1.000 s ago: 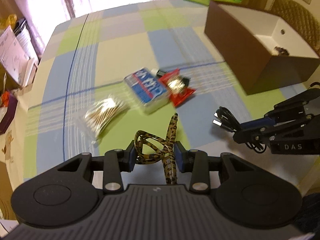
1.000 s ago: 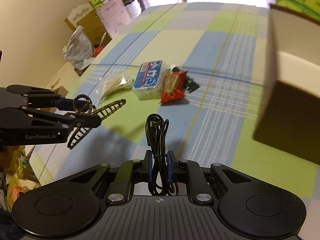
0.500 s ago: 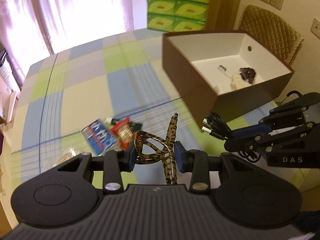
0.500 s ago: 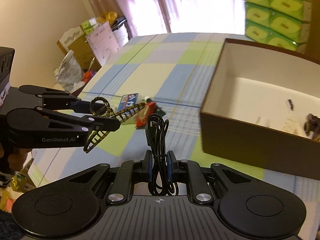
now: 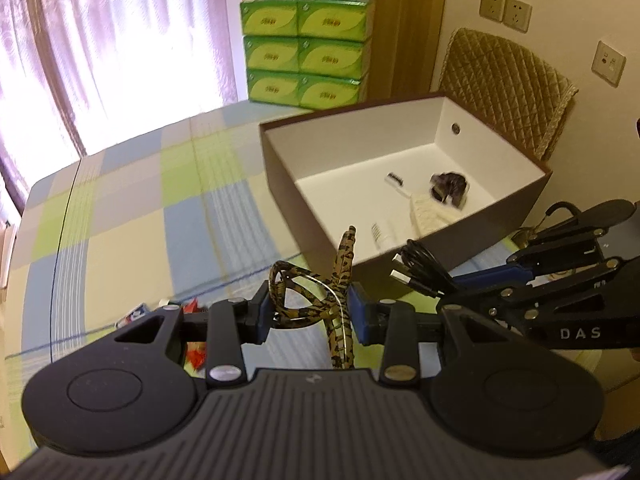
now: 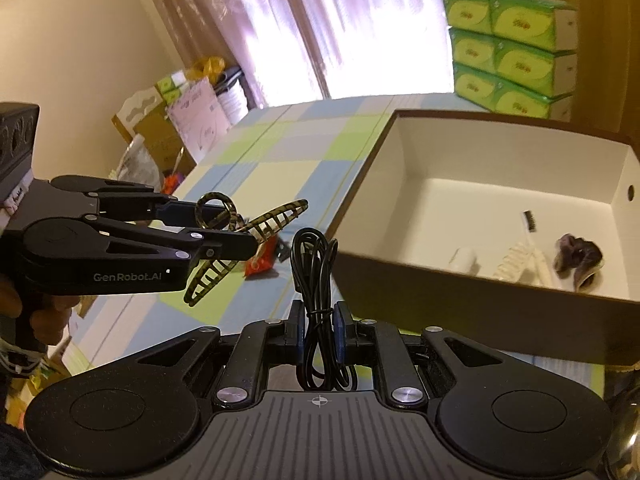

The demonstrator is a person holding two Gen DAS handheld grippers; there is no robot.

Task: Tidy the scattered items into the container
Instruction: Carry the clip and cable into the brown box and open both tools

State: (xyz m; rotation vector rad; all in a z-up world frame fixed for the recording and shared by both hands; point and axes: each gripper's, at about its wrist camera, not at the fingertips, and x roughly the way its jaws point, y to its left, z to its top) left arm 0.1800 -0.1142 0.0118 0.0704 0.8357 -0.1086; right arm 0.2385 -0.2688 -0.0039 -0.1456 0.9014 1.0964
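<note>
The left gripper squeezes a spotted brown-and-yellow hair claw with long curved teeth. The right gripper pinches a bundle of smooth black cable, tied in the middle. Both are held up just in front of the big brown box. The box is white inside and holds a small brush, a cream knit thing and a dark fuzzy lump. Behind the box stand shiny green tissue packs. The checked tablecloth lies under it.

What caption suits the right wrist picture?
Right hand-held gripper carries a black cable toward the brown box.
</note>
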